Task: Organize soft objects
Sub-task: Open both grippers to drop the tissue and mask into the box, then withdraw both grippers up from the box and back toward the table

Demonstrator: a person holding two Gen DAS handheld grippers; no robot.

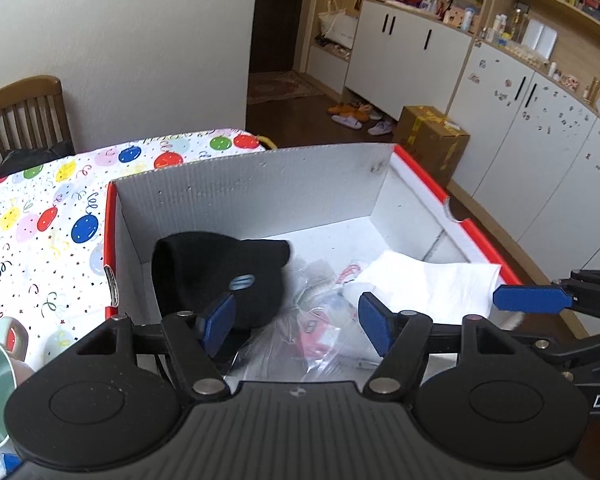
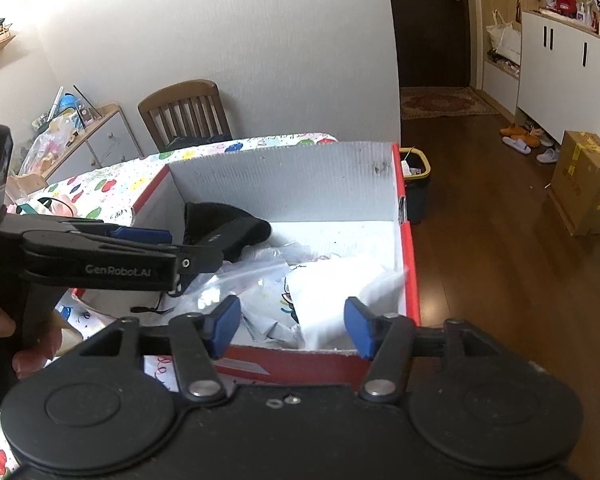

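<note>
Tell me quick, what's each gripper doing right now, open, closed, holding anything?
Left gripper: open, holding nothing, above the plastic bag in the box.
Right gripper: open, holding nothing, above the white cloth.

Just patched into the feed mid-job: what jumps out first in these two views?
The big red-edged cardboard box on the balloon-print tablecloth dominates. Inside it lie a black knit hat at the left, a clear plastic bag in the middle and a folded white cloth at the right. The left gripper and right gripper hang open above it.
</note>
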